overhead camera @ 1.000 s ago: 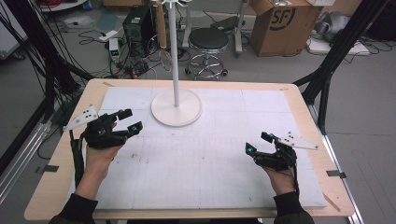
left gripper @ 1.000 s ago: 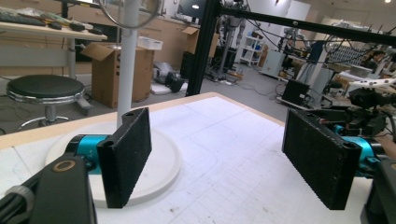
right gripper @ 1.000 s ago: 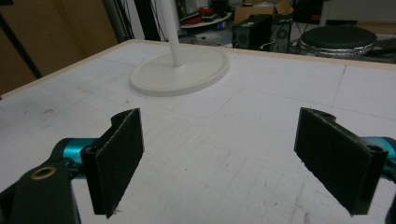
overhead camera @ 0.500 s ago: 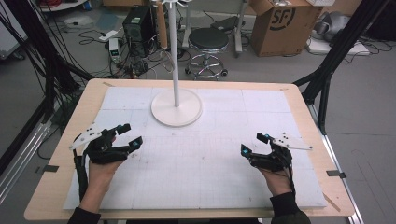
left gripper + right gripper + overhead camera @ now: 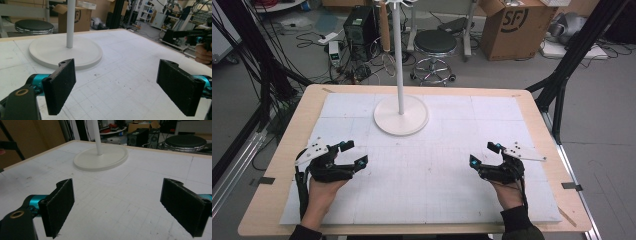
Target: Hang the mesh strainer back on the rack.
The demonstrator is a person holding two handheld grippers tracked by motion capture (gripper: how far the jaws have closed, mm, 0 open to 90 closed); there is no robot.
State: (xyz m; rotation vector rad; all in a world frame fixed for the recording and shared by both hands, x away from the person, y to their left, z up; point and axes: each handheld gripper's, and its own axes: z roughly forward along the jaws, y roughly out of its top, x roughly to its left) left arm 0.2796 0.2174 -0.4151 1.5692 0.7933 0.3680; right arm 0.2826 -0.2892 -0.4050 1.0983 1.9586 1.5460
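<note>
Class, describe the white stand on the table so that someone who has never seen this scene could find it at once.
Start at the wooden table covered by a white gridded mat. At the mat's far side, midway between its left and right edges, sits the white stand: a flat round disc with a slim white pole rising straight from its centre. It is the sole upright thing on the mat; the black left gripper and right gripper stay low near the front edge.

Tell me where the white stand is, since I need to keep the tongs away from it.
In the high view the white stand sits on the far middle of the table mat, ahead of and between the left tongs and the right tongs, touching neither.
</note>
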